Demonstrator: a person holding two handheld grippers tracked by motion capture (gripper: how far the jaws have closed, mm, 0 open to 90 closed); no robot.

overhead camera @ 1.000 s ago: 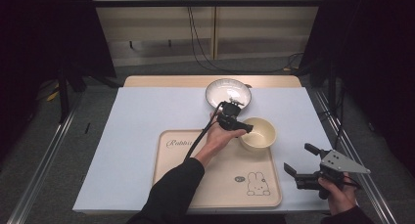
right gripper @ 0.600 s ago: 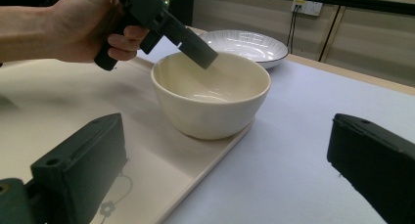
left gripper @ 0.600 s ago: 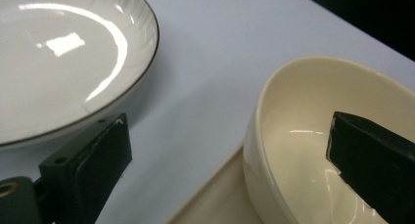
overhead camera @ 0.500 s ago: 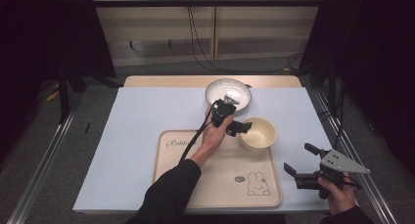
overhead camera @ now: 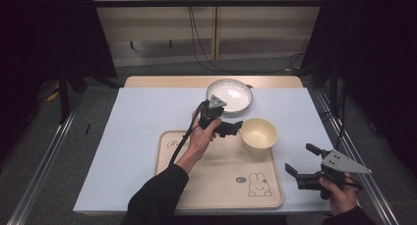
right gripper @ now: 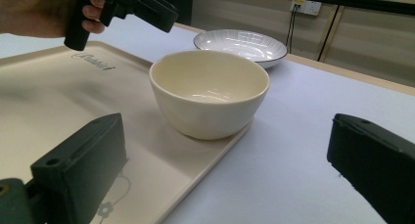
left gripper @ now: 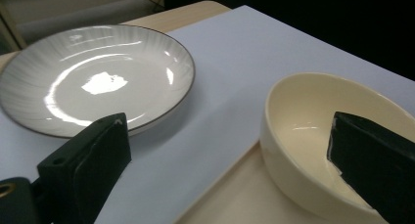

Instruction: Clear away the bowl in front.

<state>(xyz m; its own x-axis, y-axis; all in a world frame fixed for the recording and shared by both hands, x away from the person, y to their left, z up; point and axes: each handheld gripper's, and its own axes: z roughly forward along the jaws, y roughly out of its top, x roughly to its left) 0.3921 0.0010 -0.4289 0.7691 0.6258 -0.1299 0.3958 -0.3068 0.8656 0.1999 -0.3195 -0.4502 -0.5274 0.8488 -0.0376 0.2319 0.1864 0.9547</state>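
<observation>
Moved: your left gripper [overhead camera: 235, 128] has drawn back off the cream bowl [overhead camera: 258, 134] and now hovers just beside its left rim.
Count: one bowl, one white plate [overhead camera: 229, 94], one tray [overhead camera: 216, 181], two grippers.
Bowl: sits on the tray's far right corner, ahead of your left jaws.
Left gripper: jaws spread, empty.
Right gripper [overhead camera: 301, 166]: jaws spread, empty, off the tray's right edge.

Around the cream bowl [overhead camera: 258, 134], on the tray's [overhead camera: 216, 185] far right corner, you have open worktop [overhead camera: 142, 117] to its right. The white plate [overhead camera: 229, 95] blocks the far side; your left tongs [overhead camera: 235, 128], spread wide, hang just left of the bowl's rim.
</observation>
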